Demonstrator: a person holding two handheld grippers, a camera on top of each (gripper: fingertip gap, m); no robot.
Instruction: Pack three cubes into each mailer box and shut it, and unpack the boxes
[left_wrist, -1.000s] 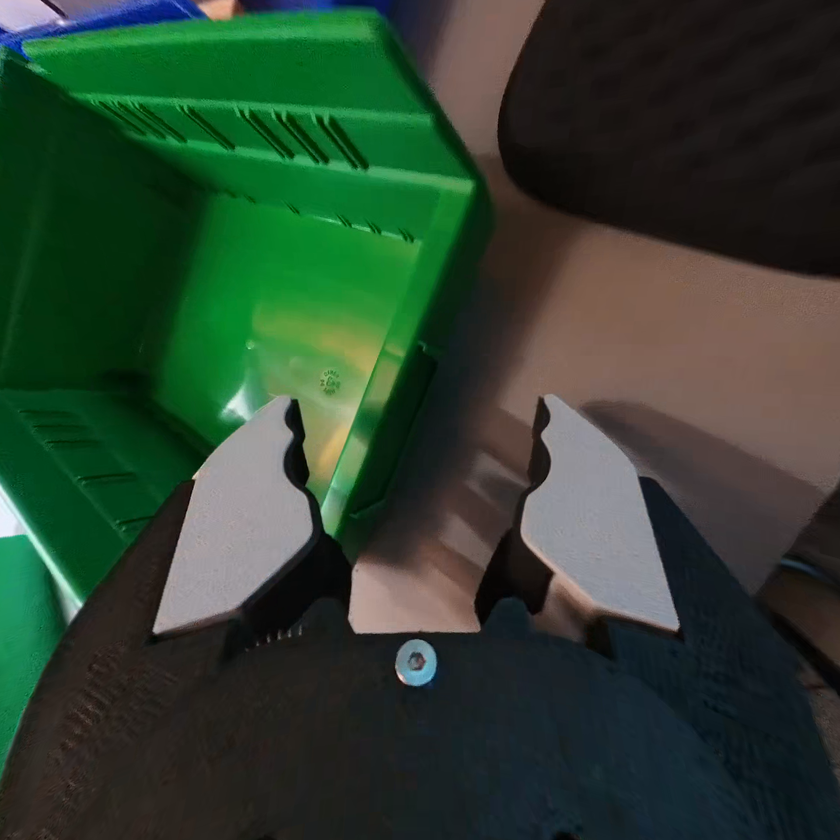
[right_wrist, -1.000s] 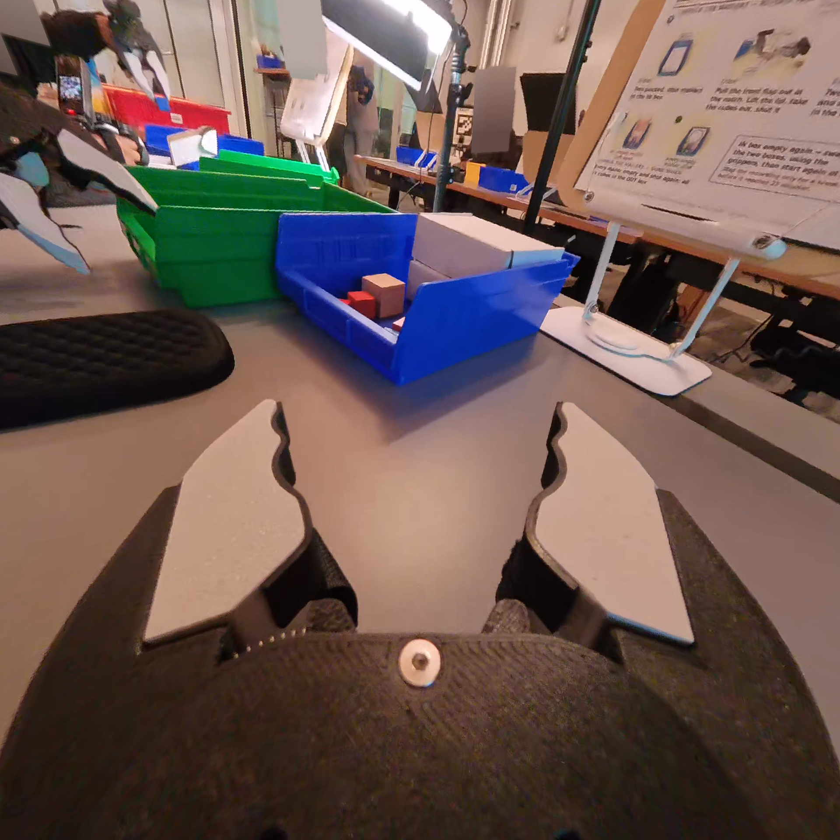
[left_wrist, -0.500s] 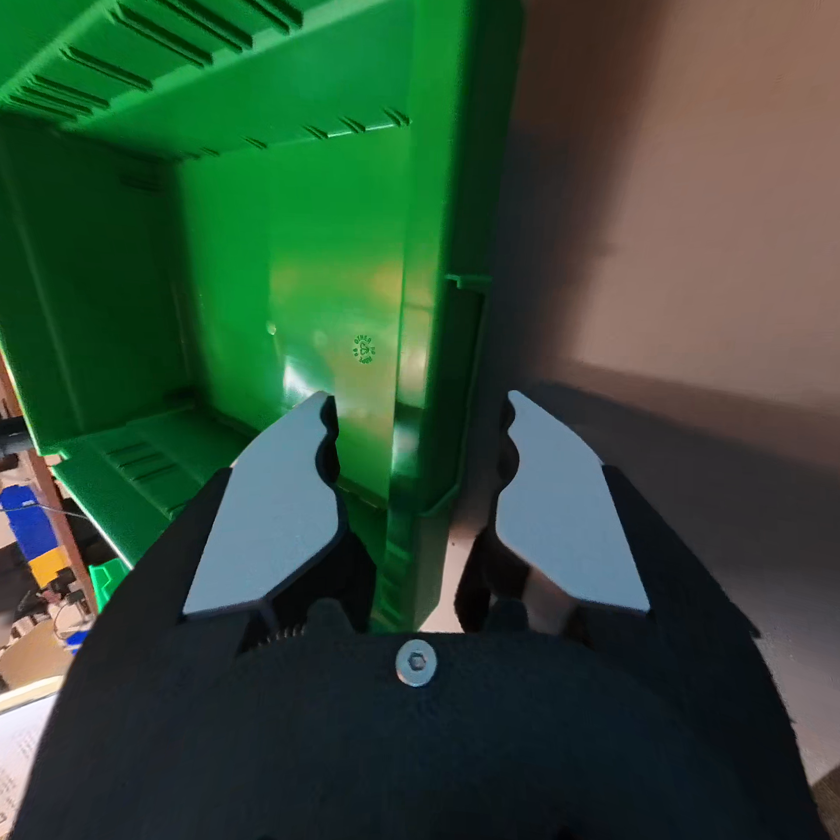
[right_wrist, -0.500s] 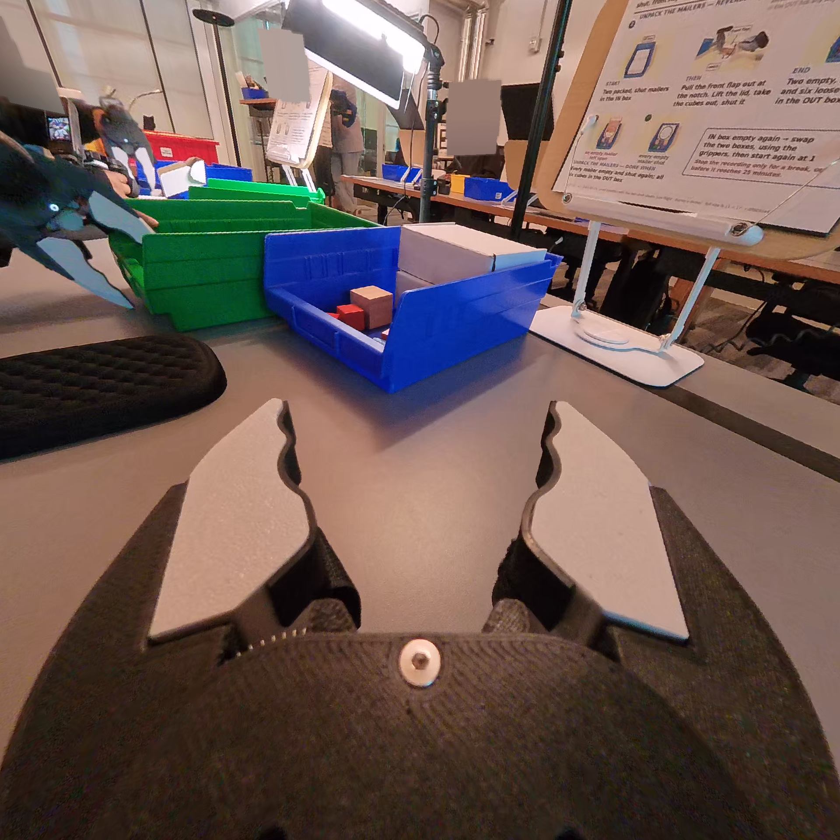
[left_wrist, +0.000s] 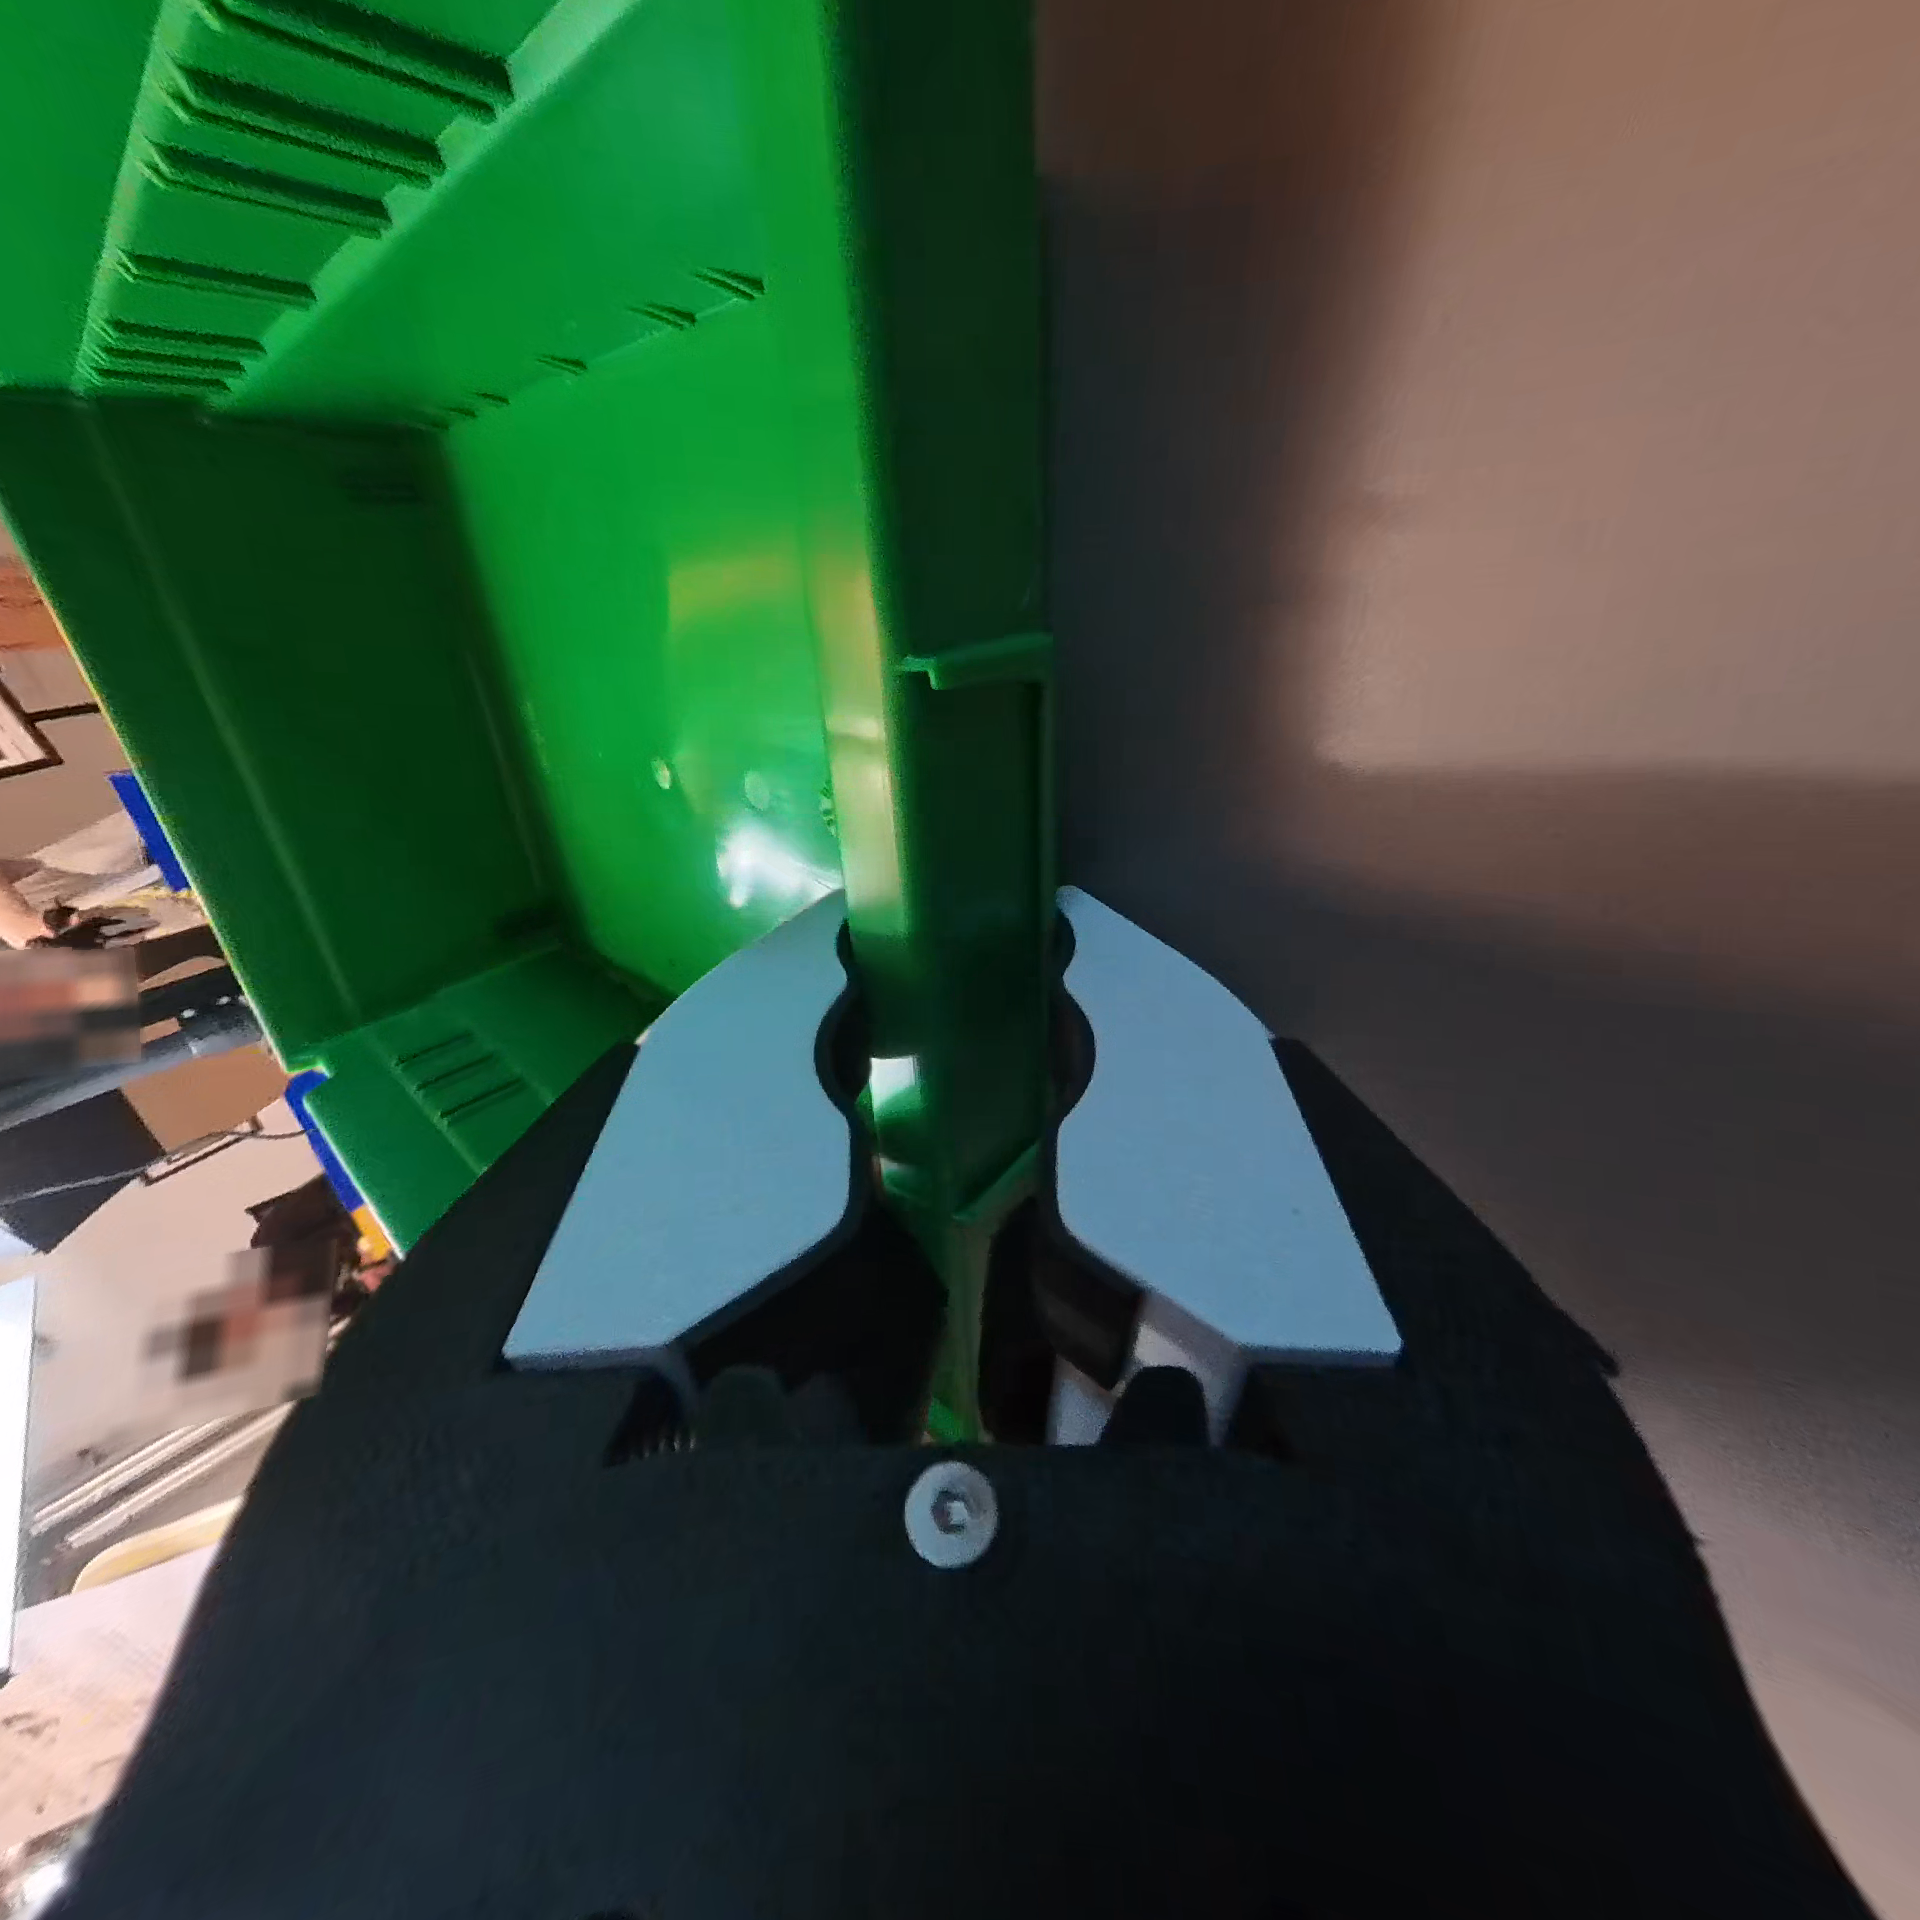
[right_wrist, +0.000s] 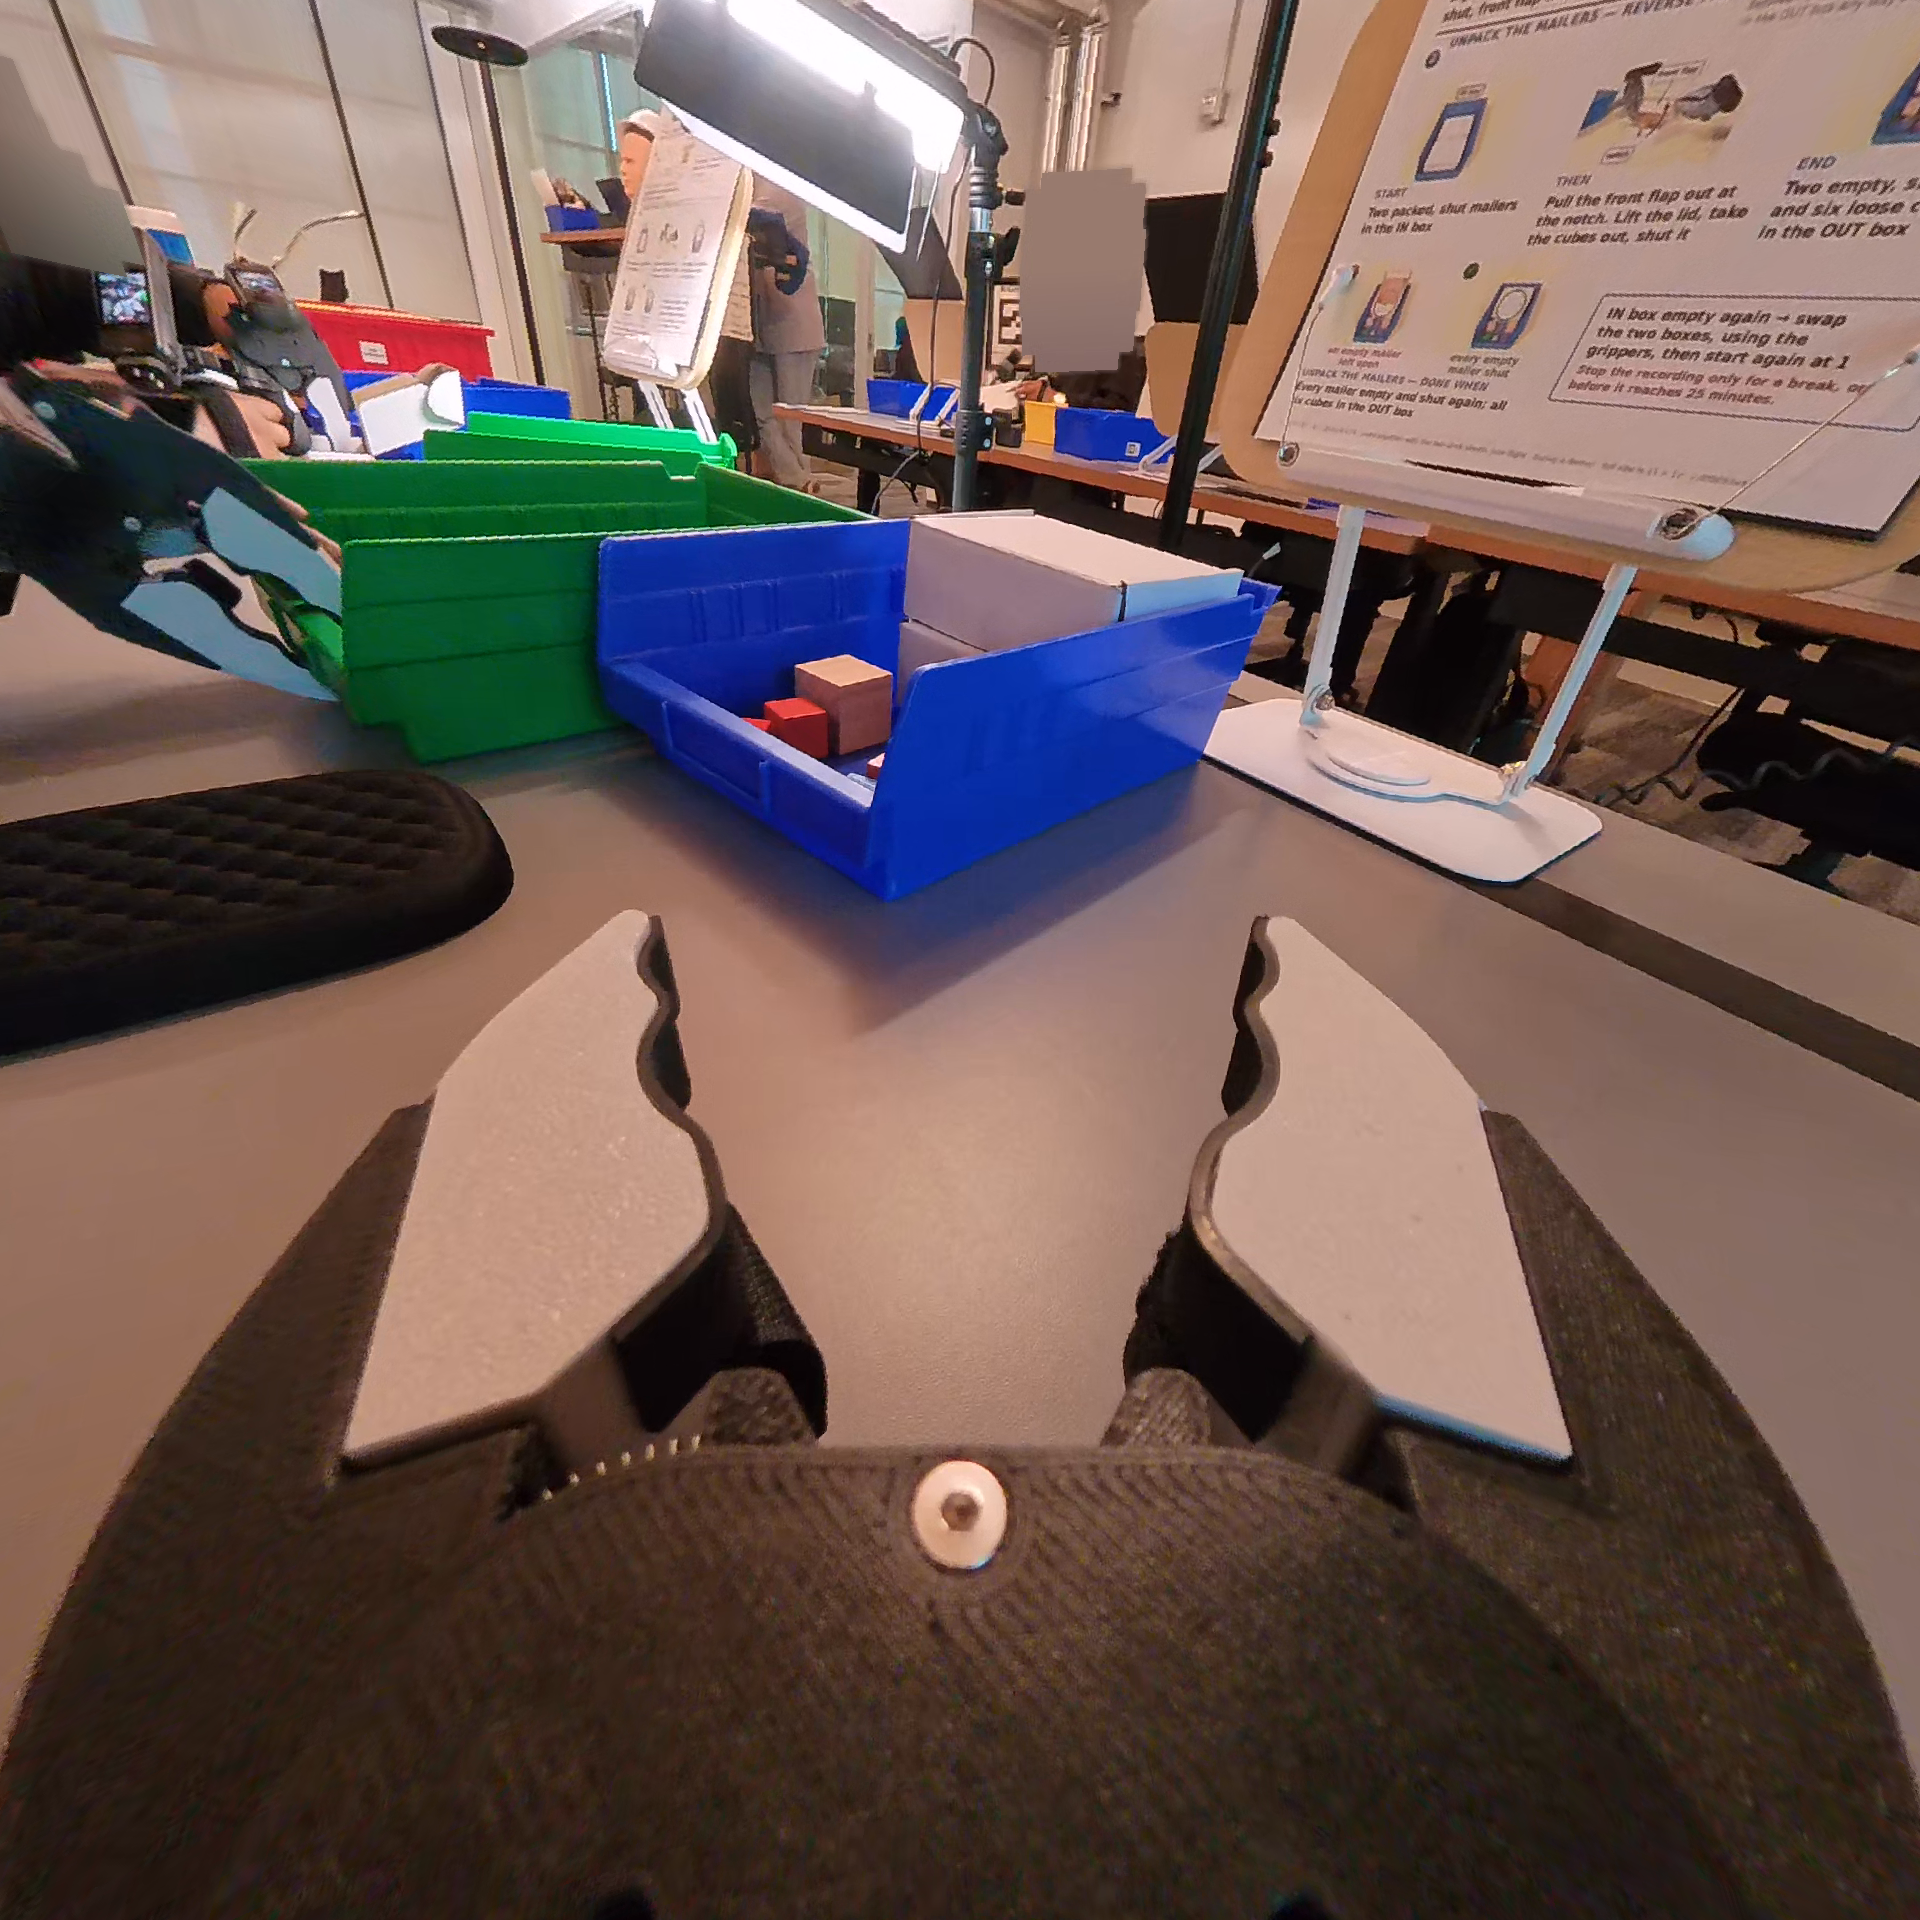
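Note:
My left gripper is shut on the front wall of the empty green bin; it also shows far left in the right wrist view, at that bin's front end. The blue bin to its right holds two white mailer boxes, one on the other, a tan cube, a red cube and more cubes mostly hidden by its wall. My right gripper is open and empty, low over the grey table, well in front of the blue bin.
A black padded rest lies on the table at the left. A white stand with an instruction board is at the right by the table edge. More bins, a lamp and people are behind. Across from one pair of fingers to the other is roughly 45 centimetres.
My left gripper has moved onto the green bin's front wall and closed on it. My right gripper has stayed open in about the same place.

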